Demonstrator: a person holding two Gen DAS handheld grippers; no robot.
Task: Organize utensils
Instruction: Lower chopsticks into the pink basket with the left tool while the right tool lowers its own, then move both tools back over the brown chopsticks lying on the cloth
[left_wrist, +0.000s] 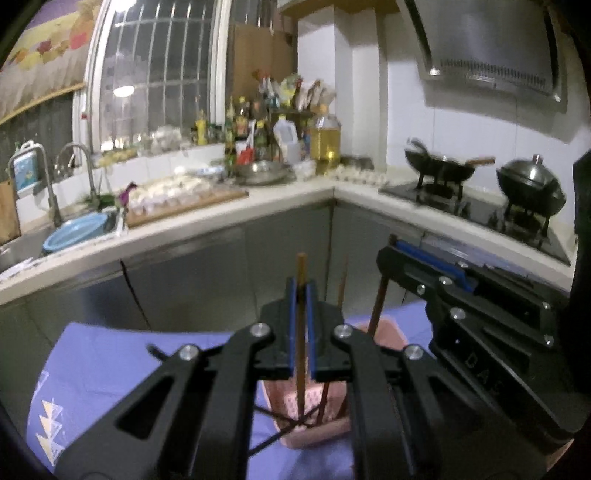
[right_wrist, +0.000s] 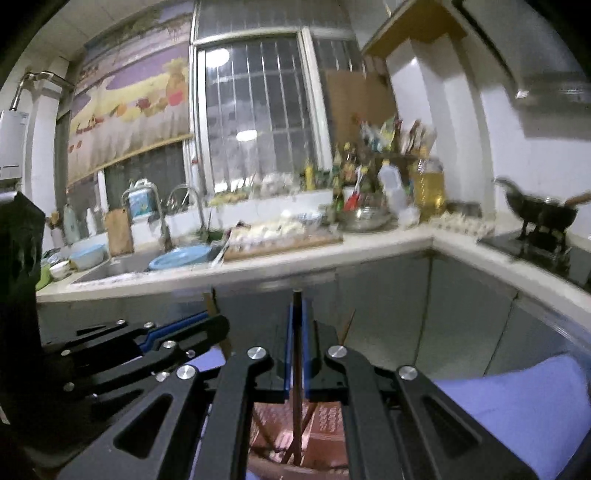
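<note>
**Ana:** Left gripper (left_wrist: 301, 291) first: its blue pads are pinched tight on one brown chopstick (left_wrist: 301, 314) that stands upright between them, its top poking out above the fingertips.

**Ben:** And where does its lower end go?

**Ana:** Down into the pink basket (left_wrist: 388, 330) sitting on the purple cloth (left_wrist: 110, 362). More chopsticks lean in that basket, and a few dark ones lie crossed at its near edge.

**Ben:** What about the right gripper (right_wrist: 297, 306)?

**Ana:** Same story. It is clamped narrow on a second chopstick (right_wrist: 297, 413), also upright, with its lower end inside the basket, which looks reddish and perforated from that side.

**Ben:** How do the two grippers stand to each other?

**Ana:** Just beside one another over the basket. From the left wrist camera the right one fills the right side of the view; from the right wrist camera the left one shows at the left.

**Ben:** And the background?

**Ana:** A kitchen counter (left_wrist: 280, 195) with a sink (right_wrist: 122, 266), a blue bowl (left_wrist: 75, 230), bottles in the corner, and a wok (left_wrist: 441, 168) on the stove.
</note>
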